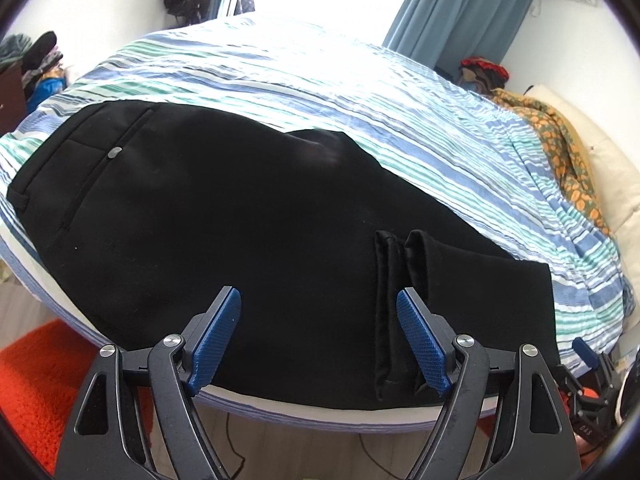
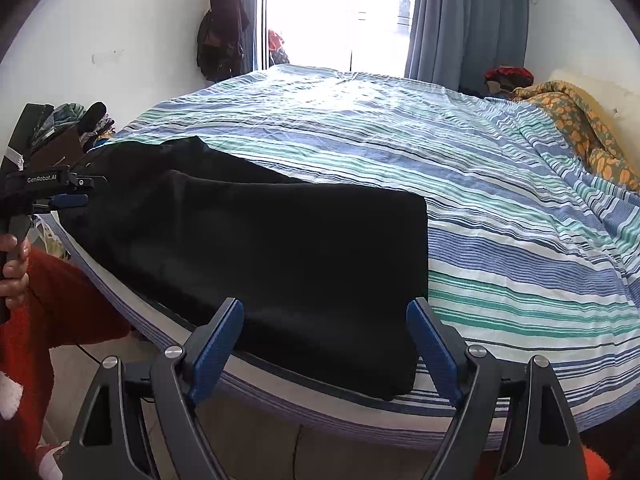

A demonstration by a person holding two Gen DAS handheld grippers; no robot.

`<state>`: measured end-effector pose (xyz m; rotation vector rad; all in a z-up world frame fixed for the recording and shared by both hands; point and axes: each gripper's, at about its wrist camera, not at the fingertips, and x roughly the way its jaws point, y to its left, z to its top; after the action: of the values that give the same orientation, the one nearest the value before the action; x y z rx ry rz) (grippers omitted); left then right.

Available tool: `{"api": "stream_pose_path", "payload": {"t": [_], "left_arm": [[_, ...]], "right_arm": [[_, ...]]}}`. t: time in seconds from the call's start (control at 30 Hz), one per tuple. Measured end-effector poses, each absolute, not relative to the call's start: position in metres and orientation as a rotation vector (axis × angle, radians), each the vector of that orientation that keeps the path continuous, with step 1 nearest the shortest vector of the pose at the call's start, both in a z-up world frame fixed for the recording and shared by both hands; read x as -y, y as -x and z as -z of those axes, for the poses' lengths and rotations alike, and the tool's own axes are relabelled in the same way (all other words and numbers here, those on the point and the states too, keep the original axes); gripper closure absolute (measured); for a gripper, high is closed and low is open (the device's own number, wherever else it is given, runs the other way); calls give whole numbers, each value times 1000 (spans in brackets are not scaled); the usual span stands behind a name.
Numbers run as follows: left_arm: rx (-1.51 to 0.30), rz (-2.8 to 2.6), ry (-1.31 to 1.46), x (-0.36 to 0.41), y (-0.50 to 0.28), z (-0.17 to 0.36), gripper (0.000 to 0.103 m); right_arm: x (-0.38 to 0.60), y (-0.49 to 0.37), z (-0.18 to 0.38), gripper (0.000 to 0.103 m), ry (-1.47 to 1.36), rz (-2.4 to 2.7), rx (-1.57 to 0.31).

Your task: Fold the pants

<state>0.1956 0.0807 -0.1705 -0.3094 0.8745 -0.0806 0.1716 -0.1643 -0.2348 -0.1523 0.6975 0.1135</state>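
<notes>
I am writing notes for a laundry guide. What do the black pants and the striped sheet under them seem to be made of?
Black pants: probably a smooth woven suiting fabric, matte, judging by the crisp welt pocket, the small button and the flat lie with few wrinkles. The exact fibre cannot be told.

Striped sheet: likely a light cotton or a cotton blend, matte, with fine crinkles and soft folds across the stripes.

Both wrist cameras look down from the bed's (image 1: 320, 64) near edge, sharing the black pants (image 2: 280, 248)

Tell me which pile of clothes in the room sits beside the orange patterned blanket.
The red-topped pile in the far right corner, next to the orange patterned blanket. The other pile sits left of the bed.
</notes>
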Motion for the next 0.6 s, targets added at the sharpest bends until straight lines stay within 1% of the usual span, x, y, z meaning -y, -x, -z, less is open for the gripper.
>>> {"api": "stream_pose_path", "payload": {"t": [0.6], "left_arm": [[-852,37,320,-89,-194,168,21]], "right_arm": [[163,-172,236,20,158,-117,-704]]}}
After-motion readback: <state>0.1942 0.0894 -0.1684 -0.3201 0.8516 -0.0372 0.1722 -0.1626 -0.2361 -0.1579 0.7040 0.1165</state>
